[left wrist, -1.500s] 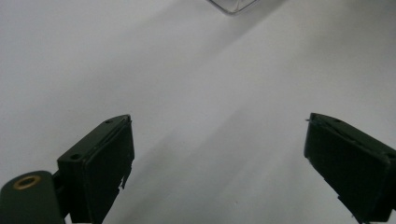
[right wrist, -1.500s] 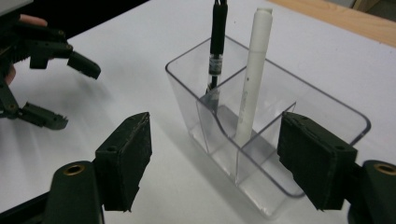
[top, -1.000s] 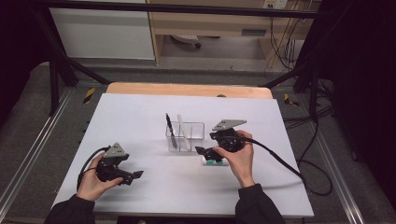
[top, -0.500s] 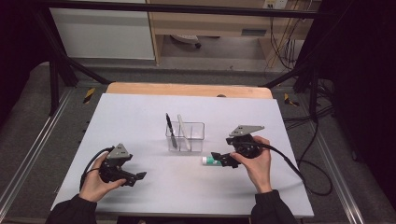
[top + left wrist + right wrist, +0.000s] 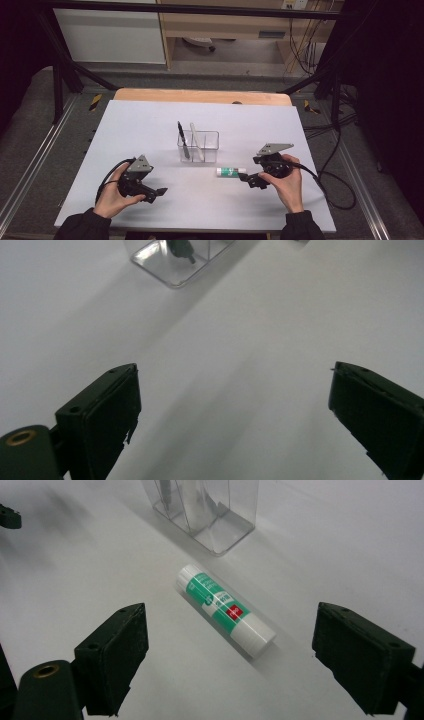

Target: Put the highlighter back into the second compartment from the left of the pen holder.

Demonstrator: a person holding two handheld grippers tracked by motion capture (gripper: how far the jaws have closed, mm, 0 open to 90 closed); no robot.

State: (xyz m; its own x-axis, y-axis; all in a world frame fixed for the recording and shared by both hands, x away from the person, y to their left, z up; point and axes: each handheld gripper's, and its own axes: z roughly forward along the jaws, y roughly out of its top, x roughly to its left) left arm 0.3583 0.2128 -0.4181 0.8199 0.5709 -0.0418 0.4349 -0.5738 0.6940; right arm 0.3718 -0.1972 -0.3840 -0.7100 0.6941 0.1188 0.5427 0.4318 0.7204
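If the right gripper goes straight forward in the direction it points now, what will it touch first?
Most likely the glue stick, which lies on the table just ahead of the right gripper, between the lines of its open jaws. The clear holder stands farther along, though depth is hard to judge.

Bright table, dark surroundings, soft shadows, slight blur.

At the frame's centre in the high view a clear holder stands on the table, two pens leaning inside it. A glue stick lies just lower right of it, the right gripper immediately right, the left gripper lower left.
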